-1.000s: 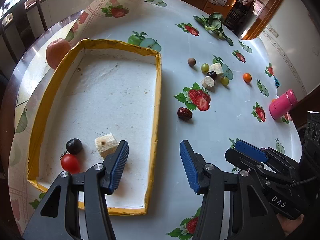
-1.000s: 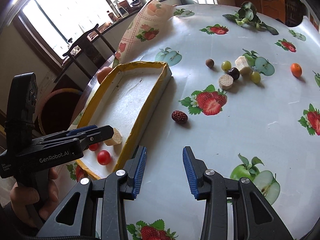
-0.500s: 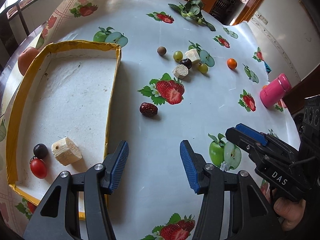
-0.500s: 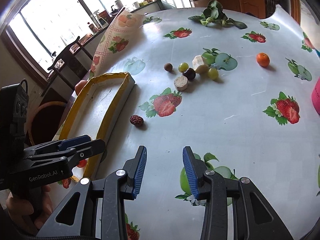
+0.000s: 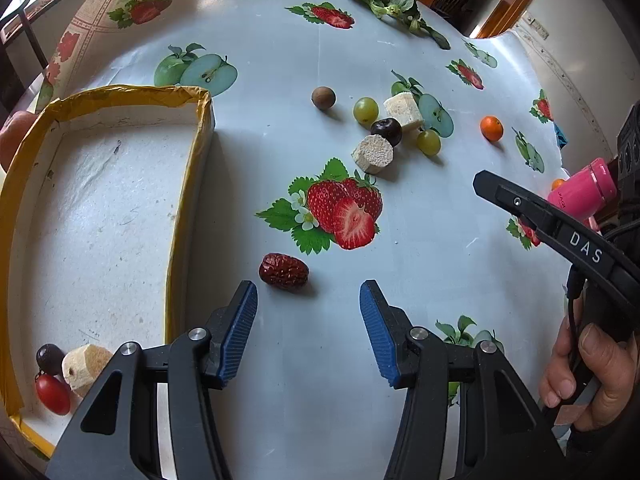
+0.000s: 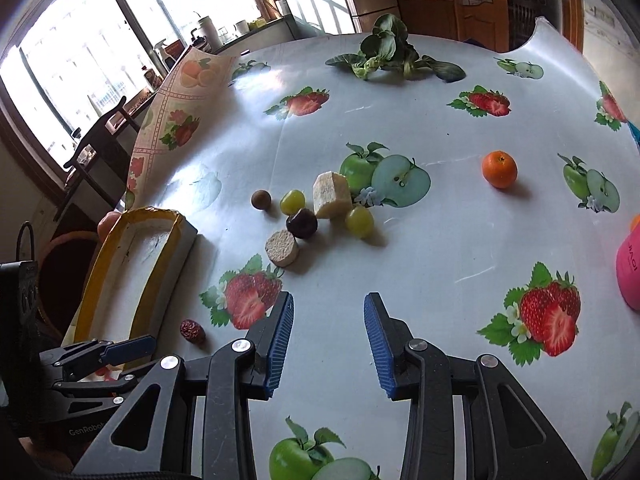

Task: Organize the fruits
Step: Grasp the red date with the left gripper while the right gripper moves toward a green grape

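One tablecloth [image 5: 280,80], fruit-printed, fills both views. One yellow-edged tray [image 5: 188,184], left of the left wrist frame, holds a cherry tomato [image 5: 52,394], dark grape [image 5: 49,358] and pale chunk [image 5: 82,362] at its lower left corner. Two grippers: left gripper [image 5: 308,330] and right gripper [image 6: 328,344], jaws apart, nothing between them. One red date [image 5: 284,271] lies just above the left fingers. Loose cluster, upper centre: two pale chunks, dark fruit [image 5: 386,131], two green grapes, brown nut [image 5: 323,98]; small orange [image 5: 491,128] to the right.
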